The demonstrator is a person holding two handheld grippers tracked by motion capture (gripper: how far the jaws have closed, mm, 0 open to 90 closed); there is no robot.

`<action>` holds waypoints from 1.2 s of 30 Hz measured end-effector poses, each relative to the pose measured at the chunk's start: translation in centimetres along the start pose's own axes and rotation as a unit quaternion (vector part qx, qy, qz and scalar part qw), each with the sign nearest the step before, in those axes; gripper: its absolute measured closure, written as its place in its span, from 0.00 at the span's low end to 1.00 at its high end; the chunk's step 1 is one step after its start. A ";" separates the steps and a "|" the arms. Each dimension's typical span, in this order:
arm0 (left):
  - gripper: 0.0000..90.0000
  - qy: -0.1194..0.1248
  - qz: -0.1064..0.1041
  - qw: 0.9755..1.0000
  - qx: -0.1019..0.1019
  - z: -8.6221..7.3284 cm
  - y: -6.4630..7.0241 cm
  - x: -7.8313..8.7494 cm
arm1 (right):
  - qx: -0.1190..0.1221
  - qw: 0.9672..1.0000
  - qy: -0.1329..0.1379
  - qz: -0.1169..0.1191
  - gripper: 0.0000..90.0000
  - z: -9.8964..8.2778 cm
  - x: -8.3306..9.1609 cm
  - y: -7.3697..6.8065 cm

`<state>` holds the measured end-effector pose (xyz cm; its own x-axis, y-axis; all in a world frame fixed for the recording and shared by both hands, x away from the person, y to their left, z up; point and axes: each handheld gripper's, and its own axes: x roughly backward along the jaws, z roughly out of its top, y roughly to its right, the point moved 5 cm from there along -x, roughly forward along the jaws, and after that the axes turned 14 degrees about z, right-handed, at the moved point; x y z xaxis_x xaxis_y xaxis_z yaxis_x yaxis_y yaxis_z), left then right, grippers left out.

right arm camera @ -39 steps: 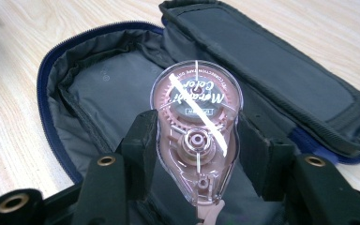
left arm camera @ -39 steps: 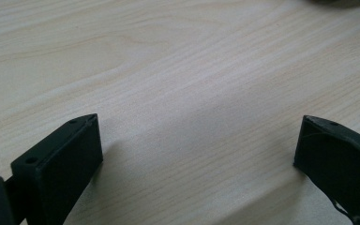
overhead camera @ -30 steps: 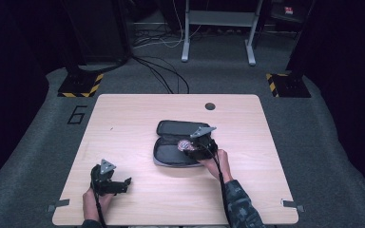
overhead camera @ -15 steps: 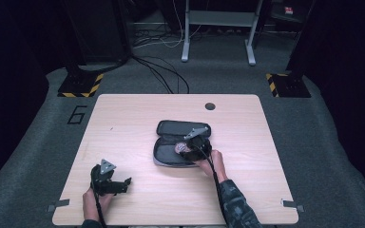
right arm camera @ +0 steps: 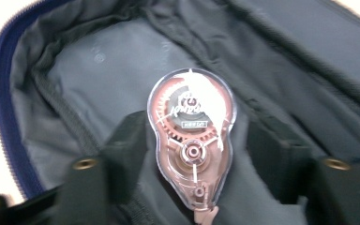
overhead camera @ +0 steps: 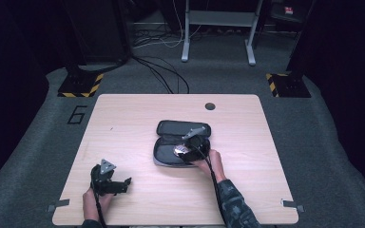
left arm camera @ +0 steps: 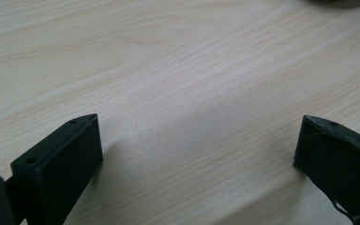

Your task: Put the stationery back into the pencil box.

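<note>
The right hand-held gripper (right arm camera: 194, 154) has just been opening its jaws, which now stand apart on either side of a clear correction tape dispenser (right arm camera: 193, 140) (white lettering too blurred to read) lying inside the open dark pencil case (overhead camera: 171, 130) mid-counter. The left hand-held gripper (overhead camera: 108, 179) rests released on the near-left counter (overhead camera: 123, 118), and a "6" marks the floor at far left

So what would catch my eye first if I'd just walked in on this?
Probably the clear, brownish correction tape dispenser, its gears visible, lying inside the open dark pencil case at the middle of the wooden table. The right gripper straddles it; its jaws have just been opening, with gaps on both sides of the dispenser. Near the table's front left corner, the left gripper rests with jaws wide apart over bare wood.
</note>
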<state>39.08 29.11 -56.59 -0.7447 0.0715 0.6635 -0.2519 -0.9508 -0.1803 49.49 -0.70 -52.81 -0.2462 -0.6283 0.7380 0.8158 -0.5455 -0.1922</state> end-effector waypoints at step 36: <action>0.01 -0.002 -0.001 1.000 -0.003 0.0 0.0 0.0 | -0.048 0.993 0.076 -0.071 0.07 -8.5 14.1 0.6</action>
<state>39.05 29.12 -56.55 -0.7411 0.0729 0.6674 -0.2573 -0.9491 -0.1819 42.07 -14.57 -47.97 -0.4367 -0.6138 0.6577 0.7157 -0.6800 -0.1595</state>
